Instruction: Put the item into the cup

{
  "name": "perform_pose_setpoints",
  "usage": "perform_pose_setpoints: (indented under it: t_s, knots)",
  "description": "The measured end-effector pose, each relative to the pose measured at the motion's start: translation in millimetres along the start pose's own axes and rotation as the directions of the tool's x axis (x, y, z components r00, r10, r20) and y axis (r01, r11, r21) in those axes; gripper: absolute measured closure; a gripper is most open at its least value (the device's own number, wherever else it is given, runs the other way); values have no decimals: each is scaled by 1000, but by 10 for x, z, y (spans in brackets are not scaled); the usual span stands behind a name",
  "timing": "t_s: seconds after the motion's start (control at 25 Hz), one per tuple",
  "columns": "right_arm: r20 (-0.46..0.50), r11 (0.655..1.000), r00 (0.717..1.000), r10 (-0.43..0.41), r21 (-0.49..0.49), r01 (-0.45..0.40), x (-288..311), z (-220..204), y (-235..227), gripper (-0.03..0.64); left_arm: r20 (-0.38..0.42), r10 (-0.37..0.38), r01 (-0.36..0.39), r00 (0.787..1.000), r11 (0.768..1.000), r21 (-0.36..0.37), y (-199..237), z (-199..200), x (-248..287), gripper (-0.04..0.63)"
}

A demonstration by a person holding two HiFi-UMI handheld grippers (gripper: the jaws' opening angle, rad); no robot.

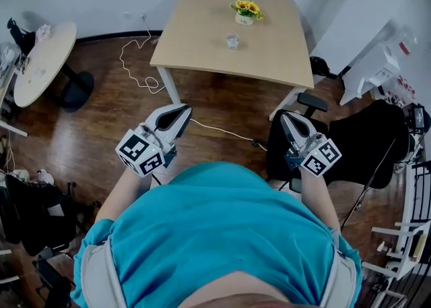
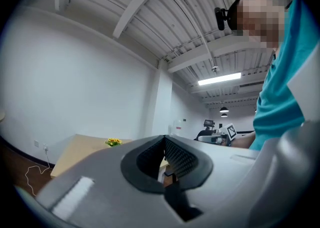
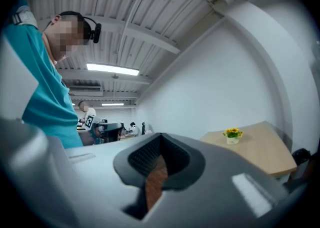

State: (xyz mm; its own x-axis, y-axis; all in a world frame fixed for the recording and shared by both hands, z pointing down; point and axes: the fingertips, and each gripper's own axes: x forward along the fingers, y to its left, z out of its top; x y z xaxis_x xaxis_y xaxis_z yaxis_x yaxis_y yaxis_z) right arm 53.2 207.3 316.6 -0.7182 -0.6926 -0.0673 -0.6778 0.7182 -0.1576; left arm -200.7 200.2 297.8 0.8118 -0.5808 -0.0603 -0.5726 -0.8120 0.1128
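Dark wooden floor (image 1: 101, 131) spreads below a person in a teal shirt who stands well back from a pale wooden bench (image 1: 202, 30) against a white wall. On the bench stand a small clear cup (image 1: 232, 42) and, just behind it, a little pot of yellow flowers (image 1: 246, 11); no other loose item shows there, so which thing goes into the cup cannot be told. The left gripper (image 1: 183, 110) and right gripper (image 1: 286, 116) are held close to the body, both pointing toward the bench, each with its jaws clenched together and nothing between them. The task looks not yet begun. To start well, the person would likely step up to the bench, part the jaws before reaching, and approach from above so that the light cup is not knocked over.
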Motion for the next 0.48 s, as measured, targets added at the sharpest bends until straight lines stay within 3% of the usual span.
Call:
perform_pose_setpoints:
  t_s: [0.48]
  knots:
    - [-54,999,999,4,-35,-6,277,-48,87,617,16,14,-13,1000,999,-29,213,-57,-69,591]
